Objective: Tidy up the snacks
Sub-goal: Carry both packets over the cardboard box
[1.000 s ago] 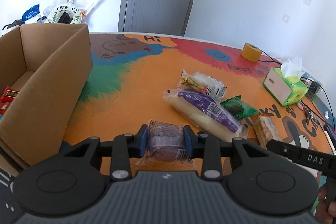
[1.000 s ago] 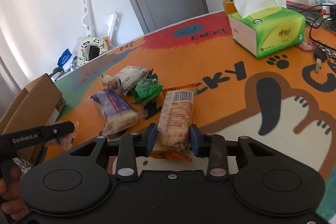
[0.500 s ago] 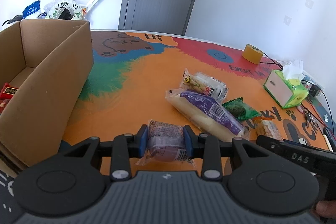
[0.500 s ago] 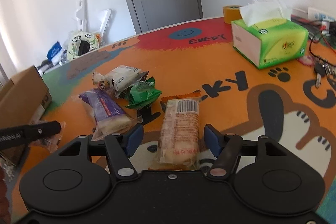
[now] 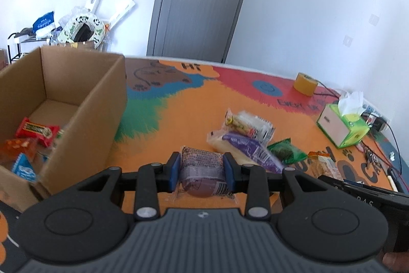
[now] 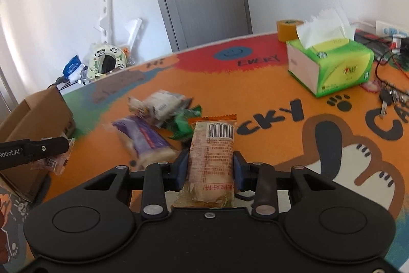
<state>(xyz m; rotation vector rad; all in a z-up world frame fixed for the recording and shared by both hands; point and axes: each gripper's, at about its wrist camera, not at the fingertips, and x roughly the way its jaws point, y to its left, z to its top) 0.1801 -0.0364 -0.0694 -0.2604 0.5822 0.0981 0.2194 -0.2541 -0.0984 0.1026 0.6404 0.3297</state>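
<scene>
My left gripper [image 5: 202, 163] is shut on a clear packet with a purple-brown bun [image 5: 202, 178], held above the orange mat just right of the open cardboard box [image 5: 84, 104]. The box holds a red packet [image 5: 37, 131] and other snacks. My right gripper [image 6: 211, 165] is closing on a long packet with orange ends and a barcode [image 6: 213, 152], and its blue pads press the packet's sides. Between the two lie a purple bread pack [image 6: 145, 140], a white pack [image 6: 161, 104] and a green pack [image 6: 182, 126]. The left gripper's finger [image 6: 38, 147] shows at the left edge.
A green tissue box [image 6: 329, 68], a tape roll [image 6: 287, 30], keys [image 6: 386, 99] and cables lie at the mat's far right. Behind the table stand a grey door and clutter against the wall. A hand shows at the lower right corner of the left wrist view.
The right jaws stood wide around the long packet half a second ago and now clamp it again. The left gripper has risen with its bun packet, showing more of the box's inside.
</scene>
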